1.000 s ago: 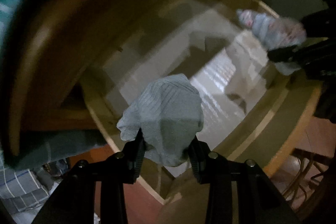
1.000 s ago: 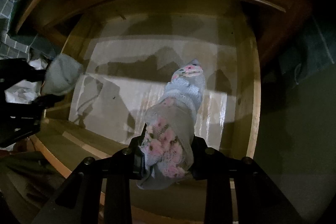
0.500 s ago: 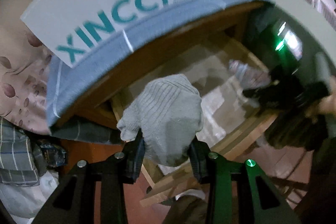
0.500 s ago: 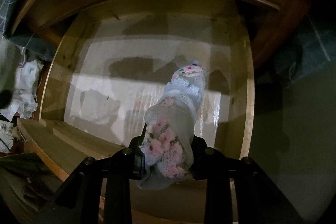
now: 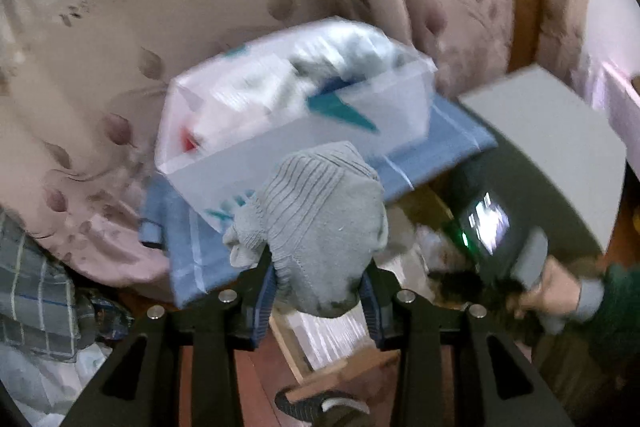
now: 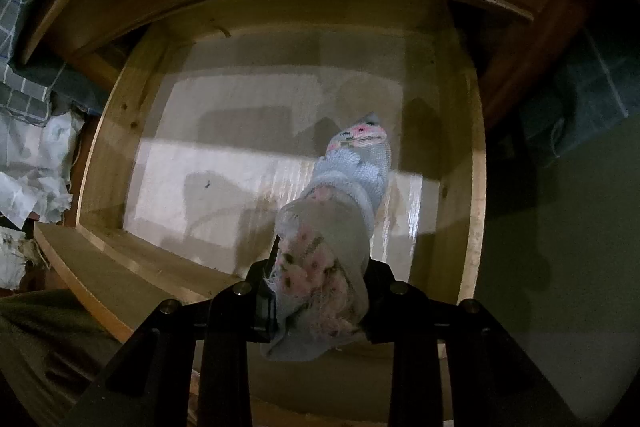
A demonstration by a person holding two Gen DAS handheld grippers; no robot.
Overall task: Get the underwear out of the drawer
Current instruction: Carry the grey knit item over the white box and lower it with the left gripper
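- Our left claw [image 5: 318, 287] is clamped on a grey ribbed bundle of underwear [image 5: 320, 227], low in the centre of the left wrist view.
- Just behind it, mid-frame, we see a clear plastic box [image 5: 280, 115] holding pale and grey cloth, blurred; it rests on a blue cloth [image 5: 432, 155].
- Our right claw [image 6: 320, 301] grips a floral grey garment [image 6: 340, 211] at lower centre of the right wrist view.
- That garment hangs above the open wooden drawer [image 6: 108, 131]; we see only the drawer's pale lined bottom [image 6: 240, 167] around it.
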